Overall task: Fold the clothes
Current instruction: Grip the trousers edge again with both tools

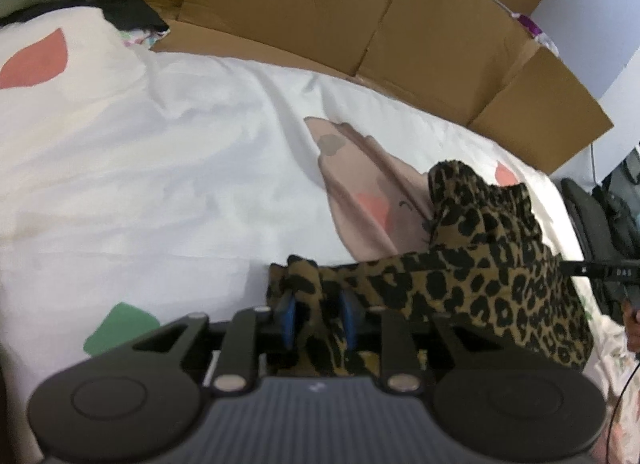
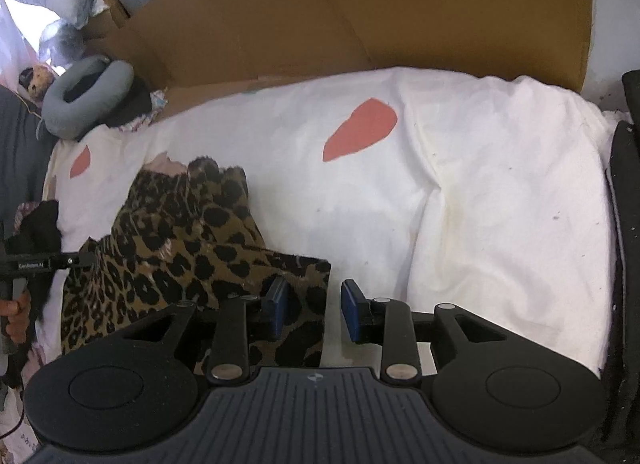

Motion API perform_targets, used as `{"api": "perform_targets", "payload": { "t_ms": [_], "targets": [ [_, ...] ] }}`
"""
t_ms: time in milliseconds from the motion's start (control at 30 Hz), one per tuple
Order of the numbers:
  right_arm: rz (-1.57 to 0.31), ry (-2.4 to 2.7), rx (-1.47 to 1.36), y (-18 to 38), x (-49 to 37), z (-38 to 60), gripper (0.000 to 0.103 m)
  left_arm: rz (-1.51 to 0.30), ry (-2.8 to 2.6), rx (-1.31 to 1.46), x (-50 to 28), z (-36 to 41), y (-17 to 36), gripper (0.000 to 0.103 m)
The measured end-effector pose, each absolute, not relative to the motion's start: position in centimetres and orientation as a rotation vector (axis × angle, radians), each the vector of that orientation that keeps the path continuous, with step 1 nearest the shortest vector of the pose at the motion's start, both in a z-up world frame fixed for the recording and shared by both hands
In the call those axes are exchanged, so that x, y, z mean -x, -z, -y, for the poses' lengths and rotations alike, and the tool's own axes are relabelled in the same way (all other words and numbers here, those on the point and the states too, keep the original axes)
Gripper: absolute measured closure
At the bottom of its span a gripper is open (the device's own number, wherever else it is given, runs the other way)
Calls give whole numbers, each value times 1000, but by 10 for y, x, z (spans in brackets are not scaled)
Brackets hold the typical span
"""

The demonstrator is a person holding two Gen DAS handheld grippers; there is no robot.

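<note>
A leopard-print garment point(image 1: 492, 276) lies bunched on a white bedsheet point(image 1: 160, 167). My left gripper point(image 1: 320, 320) is shut on one corner of it, the cloth pinched between the blue pads point(image 1: 289, 318). In the right wrist view the same garment point(image 2: 180, 248) lies at the left, partly folded. My right gripper point(image 2: 314, 306) is open; its left pad point(image 2: 277, 306) rests on the garment's near right corner and its right pad point(image 2: 352, 310) is over the bare sheet. The left gripper's tip point(image 2: 48, 262) shows at the far left edge.
A pink printed cloth point(image 1: 360, 183) lies under the garment. Brown cardboard point(image 1: 360, 23) stands along the far side of the bed. A grey neck pillow point(image 2: 88, 95) sits at the far left. The sheet carries red point(image 2: 360, 127) and green point(image 1: 120, 328) patches.
</note>
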State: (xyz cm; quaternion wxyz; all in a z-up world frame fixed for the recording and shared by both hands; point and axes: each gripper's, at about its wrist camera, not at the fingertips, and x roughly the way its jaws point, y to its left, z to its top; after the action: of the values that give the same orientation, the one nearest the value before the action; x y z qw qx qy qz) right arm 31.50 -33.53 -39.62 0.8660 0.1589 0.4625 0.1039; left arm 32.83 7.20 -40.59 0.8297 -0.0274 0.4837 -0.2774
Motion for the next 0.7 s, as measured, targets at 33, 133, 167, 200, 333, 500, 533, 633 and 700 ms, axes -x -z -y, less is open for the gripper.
{"api": "perform_targets", "payload": {
  "t_ms": [33, 133, 167, 200, 333, 500, 533, 633, 700],
  "targets": [
    [-973, -217, -327, 398, -316, 334, 71, -1024, 589, 45, -328, -70, 406, 78],
    [-981, -211, -312, 401, -317, 333, 65, -1008, 585, 21, -323, -69, 402, 78],
    [-982, -211, -308, 401, -318, 332, 65, -1002, 584, 20, -321, -70, 401, 78],
    [-982, -212, -307, 402, -318, 333, 65, -996, 584, 29, -320, -73, 400, 78],
    [-986, -216, -321, 405, -321, 335, 65, -988, 574, 57, -321, -82, 399, 78],
    [-997, -228, -301, 410, -326, 331, 65, -1012, 573, 52, -327, -79, 406, 76],
    [-999, -231, -294, 410, -327, 330, 65, -1012, 574, 45, -327, -77, 407, 75],
    [-1005, -237, -262, 410, -329, 326, 65, -999, 567, 20, -327, -72, 407, 73],
    [-1009, -240, -236, 410, -330, 323, 65, -993, 565, -3, -327, -69, 408, 71]
  ]
}}
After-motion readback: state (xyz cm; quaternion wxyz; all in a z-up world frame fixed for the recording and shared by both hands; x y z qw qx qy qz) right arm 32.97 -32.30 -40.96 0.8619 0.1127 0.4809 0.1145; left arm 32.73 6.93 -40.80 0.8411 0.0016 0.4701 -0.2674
